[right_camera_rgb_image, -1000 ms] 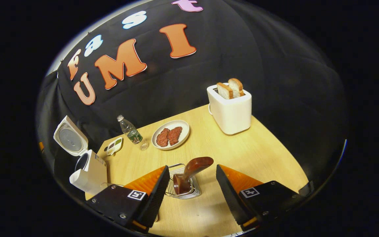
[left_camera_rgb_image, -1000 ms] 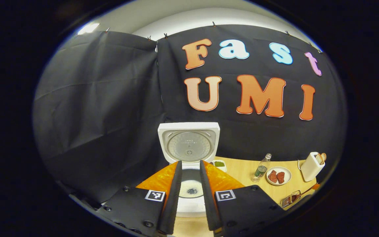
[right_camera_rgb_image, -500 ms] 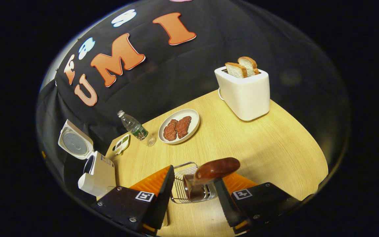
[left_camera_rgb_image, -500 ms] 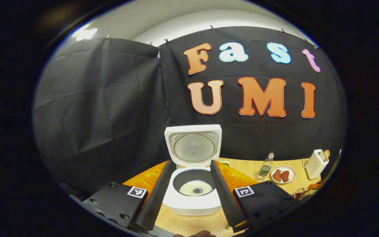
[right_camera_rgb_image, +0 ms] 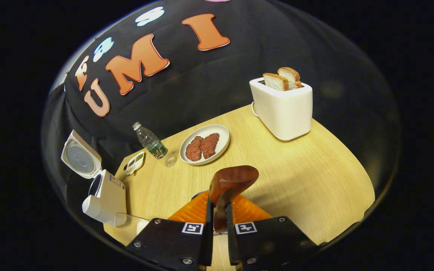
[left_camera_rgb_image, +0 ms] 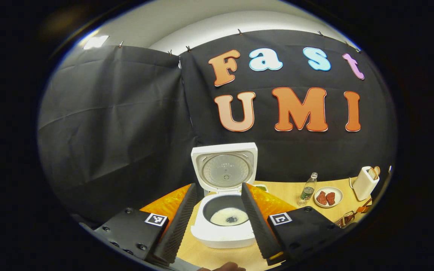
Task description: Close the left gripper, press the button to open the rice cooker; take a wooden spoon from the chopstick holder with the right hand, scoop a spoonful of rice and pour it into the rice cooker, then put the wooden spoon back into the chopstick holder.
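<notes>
Both grippers are in sight. We see the left gripper (left_camera_rgb_image: 217, 218) spread wide, fingers either side of the open cooker (left_camera_rgb_image: 224, 222), touching nothing; rice lies in its pot. Right of the cooker, the right gripper (right_camera_rgb_image: 217, 222) pinches the spoon (right_camera_rgb_image: 232, 182) by its handle. The holder (left_camera_rgb_image: 347, 219) beneath is mostly hidden, so we cannot tell whether the spoon is clear of it.

Your left gripper view sits low & close, facing the open rice cooker (left_camera_rgb_image: 224, 210) w/ wall behind. Your right gripper view looks down across the table (right_camera_rgb_image: 315, 180) from the near edge. Both share cooker, plate (right_camera_rgb_image: 204, 144), toaster (right_camera_rgb_image: 283, 106).
</notes>
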Demonstrator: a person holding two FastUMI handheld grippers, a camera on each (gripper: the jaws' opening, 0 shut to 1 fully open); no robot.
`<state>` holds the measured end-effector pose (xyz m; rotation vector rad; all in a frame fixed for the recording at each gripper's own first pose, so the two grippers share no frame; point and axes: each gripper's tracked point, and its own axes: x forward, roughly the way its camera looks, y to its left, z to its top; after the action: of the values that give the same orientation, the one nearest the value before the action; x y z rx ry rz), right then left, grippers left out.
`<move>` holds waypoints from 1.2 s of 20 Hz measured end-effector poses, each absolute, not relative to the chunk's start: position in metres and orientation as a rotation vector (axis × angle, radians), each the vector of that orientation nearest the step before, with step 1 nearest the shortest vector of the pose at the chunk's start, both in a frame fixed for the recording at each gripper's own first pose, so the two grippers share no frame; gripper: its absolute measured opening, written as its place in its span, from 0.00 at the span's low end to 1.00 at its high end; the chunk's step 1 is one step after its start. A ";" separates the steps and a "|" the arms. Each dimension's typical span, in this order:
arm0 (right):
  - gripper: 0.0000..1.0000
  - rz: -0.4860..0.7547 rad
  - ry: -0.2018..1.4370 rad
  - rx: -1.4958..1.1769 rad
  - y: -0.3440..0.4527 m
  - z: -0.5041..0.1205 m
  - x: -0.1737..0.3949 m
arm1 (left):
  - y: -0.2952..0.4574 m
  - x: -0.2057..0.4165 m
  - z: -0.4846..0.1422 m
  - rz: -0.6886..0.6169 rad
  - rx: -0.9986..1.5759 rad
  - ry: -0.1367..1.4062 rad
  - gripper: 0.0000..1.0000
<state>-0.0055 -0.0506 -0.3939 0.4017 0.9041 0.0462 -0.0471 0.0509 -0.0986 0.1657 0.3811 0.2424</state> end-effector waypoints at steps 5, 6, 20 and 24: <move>0.13 0.004 0.829 0.395 -0.053 -0.351 0.001 | 0.056 -0.038 -0.099 0.209 0.172 0.360 0.81; 0.13 0.003 0.806 0.389 -0.052 -0.340 0.003 | 0.057 -0.035 -0.097 0.204 0.164 0.346 0.83; 0.13 0.276 0.722 0.297 0.087 -0.254 -0.031 | 0.102 -0.011 -0.115 0.175 0.129 0.339 0.99; 0.13 0.306 0.738 0.218 0.109 -0.262 -0.044 | 0.117 -0.010 -0.119 0.186 0.146 0.343 0.99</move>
<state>-0.0442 0.1092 -0.2616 0.2178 0.7381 0.3058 -0.0100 0.1173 -0.1195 0.1459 0.3430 0.1861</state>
